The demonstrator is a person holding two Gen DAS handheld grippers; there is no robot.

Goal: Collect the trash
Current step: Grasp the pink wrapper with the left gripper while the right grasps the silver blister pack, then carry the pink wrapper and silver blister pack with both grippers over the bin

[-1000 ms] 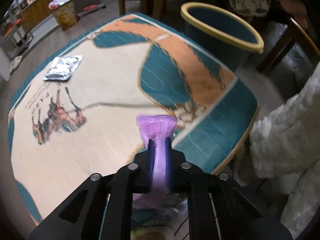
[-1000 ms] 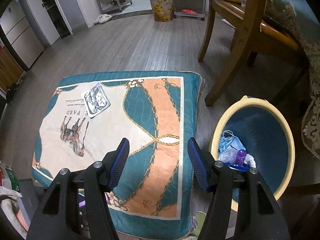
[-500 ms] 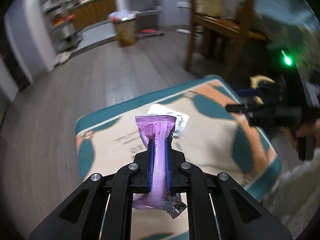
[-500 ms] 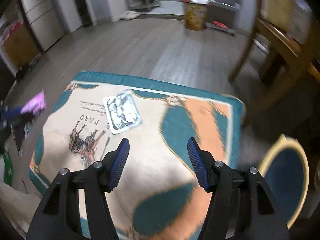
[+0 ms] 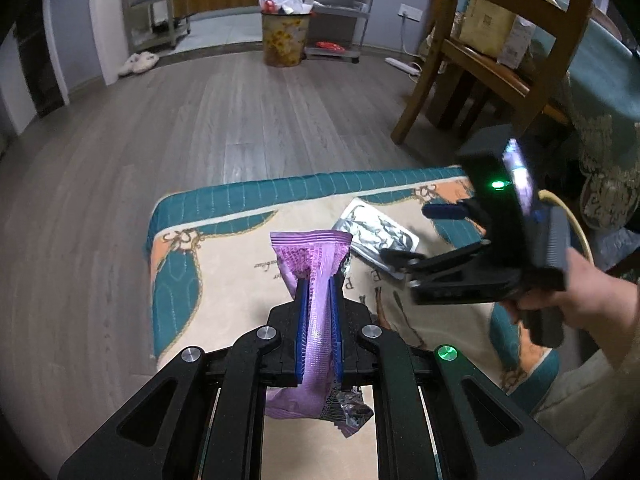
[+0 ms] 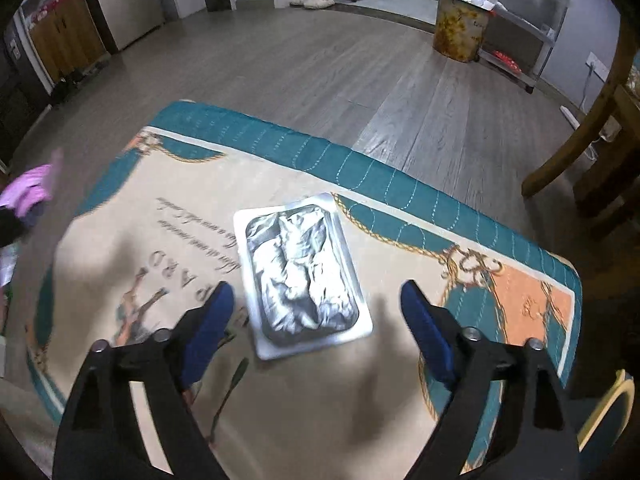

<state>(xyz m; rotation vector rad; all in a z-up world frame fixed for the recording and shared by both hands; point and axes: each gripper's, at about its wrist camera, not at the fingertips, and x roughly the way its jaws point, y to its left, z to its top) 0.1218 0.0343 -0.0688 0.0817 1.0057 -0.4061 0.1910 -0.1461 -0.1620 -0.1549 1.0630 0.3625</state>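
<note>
At the far left of the right wrist view, the purple wrapper (image 6: 30, 188) shows as a blurred pink shape beyond the edge of the cushion (image 6: 404, 222). In the left wrist view that same wrapper (image 5: 316, 276) stands upright between the blue pads (image 5: 301, 328) of the left tool (image 5: 319, 284), which is clamped on it; its crimped top fans out above the pads and its crumpled lower end hangs below them. The left tool is held above the near left part of the patterned teal, cream and orange cushion (image 5: 224, 256).

Further right, a silver foil tray (image 6: 302, 272) lies flat on the cream middle of the cushion, beside the printed lettering and horse figure. The right tool (image 6: 316, 300) hangs over it with its blue pads (image 6: 208, 320) wide apart, one to each side of the tray's near end; whether they touch it cannot be told. From the left wrist view, the right tool (image 5: 420, 236) reaches in from the right, held in a hand (image 5: 576, 300), with the foil tray (image 5: 376, 236) beneath its tips.

At the lower right edge, part of a yellow-rimmed bin (image 6: 616, 392) shows beside the cushion. A wooden chair (image 5: 480, 52) stands on the floor behind.
</note>
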